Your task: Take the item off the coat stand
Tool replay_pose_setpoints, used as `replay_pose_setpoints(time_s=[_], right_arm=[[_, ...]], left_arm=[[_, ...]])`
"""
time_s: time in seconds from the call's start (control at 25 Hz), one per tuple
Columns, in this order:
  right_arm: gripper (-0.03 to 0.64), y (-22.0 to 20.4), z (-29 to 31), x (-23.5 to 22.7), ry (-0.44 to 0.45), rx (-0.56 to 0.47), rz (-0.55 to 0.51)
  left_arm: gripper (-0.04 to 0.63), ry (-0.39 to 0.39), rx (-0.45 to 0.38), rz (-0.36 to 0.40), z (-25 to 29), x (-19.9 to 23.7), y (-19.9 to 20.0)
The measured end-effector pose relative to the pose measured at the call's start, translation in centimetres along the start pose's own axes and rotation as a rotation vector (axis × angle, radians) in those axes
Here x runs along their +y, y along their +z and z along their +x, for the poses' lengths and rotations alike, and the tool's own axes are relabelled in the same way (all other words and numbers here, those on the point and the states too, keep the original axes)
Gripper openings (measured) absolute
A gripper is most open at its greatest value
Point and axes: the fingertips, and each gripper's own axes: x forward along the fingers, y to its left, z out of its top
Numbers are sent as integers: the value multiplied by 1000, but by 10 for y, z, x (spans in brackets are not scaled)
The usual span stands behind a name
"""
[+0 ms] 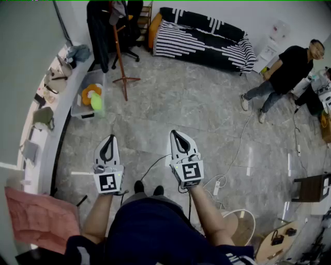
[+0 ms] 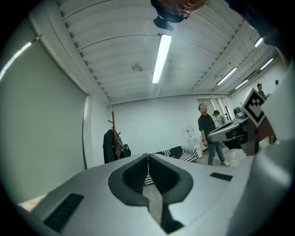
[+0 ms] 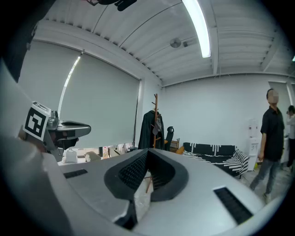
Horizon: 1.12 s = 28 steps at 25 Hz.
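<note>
The wooden coat stand (image 1: 120,57) rises at the far left of the room with a dark coat (image 1: 98,26) and a small grey item (image 1: 118,9) hanging on it. Both grippers are held low in front of the person, well short of the stand. My left gripper (image 1: 109,137) is shut and empty, and so is my right gripper (image 1: 174,133). In the left gripper view the left gripper (image 2: 147,155) has its tips touching, with the stand (image 2: 113,129) far beyond. In the right gripper view the right gripper (image 3: 147,152) points toward the stand (image 3: 156,108) and coat (image 3: 148,131).
A clear bin (image 1: 89,96) holding orange and green things sits beside the stand's foot. A long counter (image 1: 57,108) runs along the left wall. A striped sofa (image 1: 201,39) lines the back wall, and a person (image 1: 289,70) stands at the right. Cables and a power strip (image 1: 217,186) lie on the floor.
</note>
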Motion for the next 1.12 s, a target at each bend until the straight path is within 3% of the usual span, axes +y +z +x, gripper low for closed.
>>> replay_pose_setpoints(time_s=[1.12], right_arm=[[18,-3,13,3,24,2,14]], left_arm=[[25,-10,25,-14,5,0,-5]])
